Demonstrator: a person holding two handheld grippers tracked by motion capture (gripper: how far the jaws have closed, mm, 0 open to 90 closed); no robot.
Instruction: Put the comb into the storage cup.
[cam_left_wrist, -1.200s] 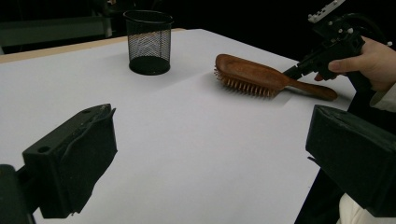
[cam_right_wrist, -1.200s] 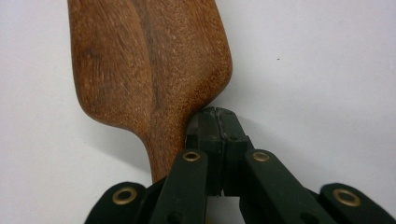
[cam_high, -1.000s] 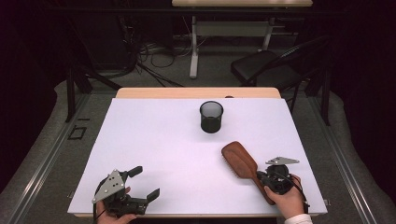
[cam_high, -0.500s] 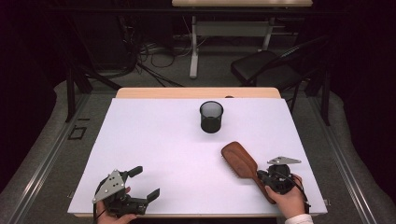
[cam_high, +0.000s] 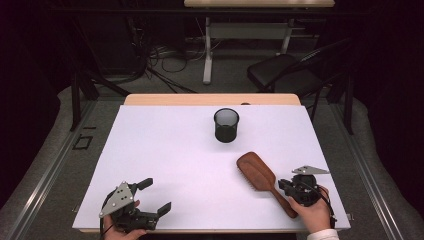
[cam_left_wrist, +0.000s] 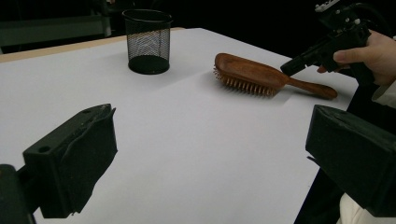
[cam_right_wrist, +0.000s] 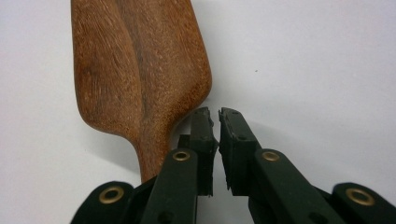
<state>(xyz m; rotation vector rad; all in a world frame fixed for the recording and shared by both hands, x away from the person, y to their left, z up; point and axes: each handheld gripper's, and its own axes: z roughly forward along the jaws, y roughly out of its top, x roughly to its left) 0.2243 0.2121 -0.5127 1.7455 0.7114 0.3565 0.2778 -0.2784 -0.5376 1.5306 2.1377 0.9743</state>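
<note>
The table (cam_high: 165, 150) carries a brush (cam_high: 261, 178) at lower right and a cup (cam_high: 226, 125) at centre. Left hand-held gripper (cam_high: 154, 196) is spread at lower left. Right hand-held gripper (cam_right_wrist: 215, 116), jaws just easing apart to a slit with nothing between, sits beside the brush handle.

Right tongs (cam_high: 289, 189) beside wooden hairbrush (cam_high: 261, 178)

No readable text, label, brand, number or sign anywhere in these views.
</note>
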